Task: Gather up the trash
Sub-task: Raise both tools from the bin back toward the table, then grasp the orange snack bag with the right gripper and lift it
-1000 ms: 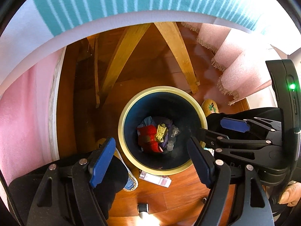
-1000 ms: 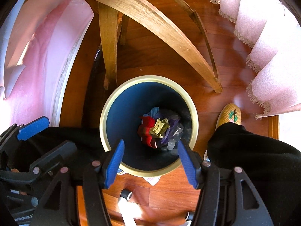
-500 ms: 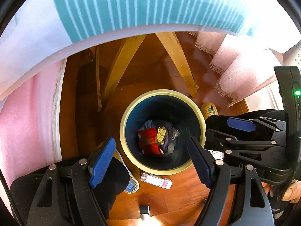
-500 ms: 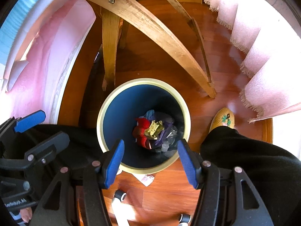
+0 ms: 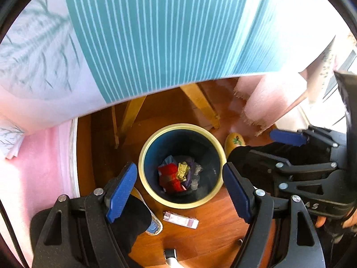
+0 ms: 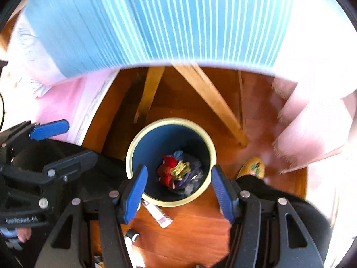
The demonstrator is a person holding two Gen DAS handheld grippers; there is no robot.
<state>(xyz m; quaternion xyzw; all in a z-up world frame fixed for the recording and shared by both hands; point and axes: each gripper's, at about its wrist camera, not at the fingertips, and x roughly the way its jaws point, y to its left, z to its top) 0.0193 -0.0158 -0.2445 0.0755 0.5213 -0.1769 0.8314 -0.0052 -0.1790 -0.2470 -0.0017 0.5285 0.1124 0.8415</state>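
Note:
A round blue bin with a pale yellow rim (image 5: pixel 142 174) (image 6: pixel 130 154) stands on the wooden floor far below both grippers. Red, yellow and purple crumpled trash (image 5: pixel 176 175) (image 6: pixel 178 172) lies at its bottom. A small pink-and-white carton (image 5: pixel 180 220) (image 6: pixel 159 215) lies on the floor just in front of the bin. My left gripper (image 5: pixel 179 189) hangs open high above the bin with nothing between its blue pads. My right gripper (image 6: pixel 178 191) is open and empty too, beside the left one.
A table with a teal-striped cloth (image 5: pixel 156 33) (image 6: pixel 178 22) fills the top of both views, its wooden legs (image 5: pixel 198 102) (image 6: pixel 207 98) behind the bin. Pink fringed fabric (image 5: pixel 267 102) hangs at the right. A person's slippered feet (image 5: pixel 234 141) (image 6: pixel 252 167) flank the bin.
Both grippers have risen, so the bin looks smaller and farther below. The striped tablecloth has come down to fill the upper half of both views. Jaws unchanged.

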